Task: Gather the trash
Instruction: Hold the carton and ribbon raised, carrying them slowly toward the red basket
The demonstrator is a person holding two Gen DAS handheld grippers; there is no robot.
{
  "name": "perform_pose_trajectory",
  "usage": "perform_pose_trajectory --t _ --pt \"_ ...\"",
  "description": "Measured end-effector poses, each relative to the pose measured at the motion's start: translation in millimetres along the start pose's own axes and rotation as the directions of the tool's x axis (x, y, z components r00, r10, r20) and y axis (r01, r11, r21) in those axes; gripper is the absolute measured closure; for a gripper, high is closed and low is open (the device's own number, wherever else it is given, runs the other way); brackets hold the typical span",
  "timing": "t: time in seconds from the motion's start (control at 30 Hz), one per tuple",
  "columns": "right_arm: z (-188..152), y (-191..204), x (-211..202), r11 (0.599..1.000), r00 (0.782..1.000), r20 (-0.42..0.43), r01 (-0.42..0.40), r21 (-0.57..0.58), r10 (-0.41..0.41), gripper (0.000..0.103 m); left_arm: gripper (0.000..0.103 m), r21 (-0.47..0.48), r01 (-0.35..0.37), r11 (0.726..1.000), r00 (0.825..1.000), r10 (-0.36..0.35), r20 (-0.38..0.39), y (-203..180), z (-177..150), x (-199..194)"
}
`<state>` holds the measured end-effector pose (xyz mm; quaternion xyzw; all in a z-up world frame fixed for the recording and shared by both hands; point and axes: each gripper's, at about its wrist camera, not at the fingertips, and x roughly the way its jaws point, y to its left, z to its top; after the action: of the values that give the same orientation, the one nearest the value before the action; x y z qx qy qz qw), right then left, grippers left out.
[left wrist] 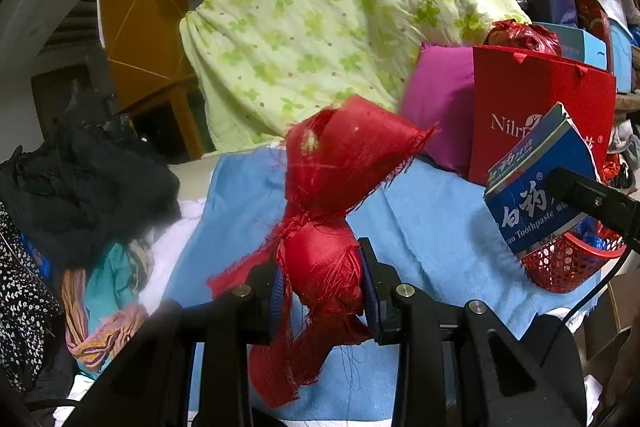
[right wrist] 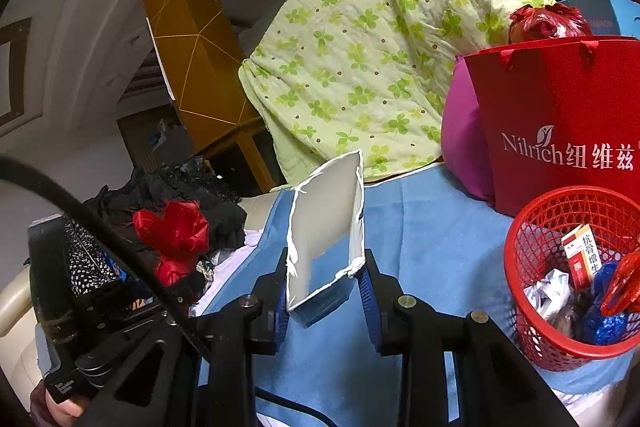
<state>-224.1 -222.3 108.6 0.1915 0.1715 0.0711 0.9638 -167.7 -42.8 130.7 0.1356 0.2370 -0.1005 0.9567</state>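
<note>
My left gripper is shut on a frayed red cloth scrap, held above the blue cloth. The scrap also shows in the right wrist view at the left. My right gripper is shut on a torn blue toothpaste box, its white inside facing me. In the left wrist view that box hangs just above the red mesh basket. The basket stands at the right and holds several wrappers and a small medicine box.
A red paper bag and a magenta cushion stand behind the basket. A green flowered quilt is draped at the back. Dark clothes and patterned fabric are piled at the left.
</note>
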Motion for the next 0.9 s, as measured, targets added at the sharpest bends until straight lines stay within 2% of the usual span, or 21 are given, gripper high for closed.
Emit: perform_pose_trajectory --t 0.9 --pt "-1 -32 -17 0.998 1.0 0.021 0.018 0.058 -0.02 0.07 0.068 0.053 0.012 0.999 1.0 -0.01 -0.024 -22 -3 8"
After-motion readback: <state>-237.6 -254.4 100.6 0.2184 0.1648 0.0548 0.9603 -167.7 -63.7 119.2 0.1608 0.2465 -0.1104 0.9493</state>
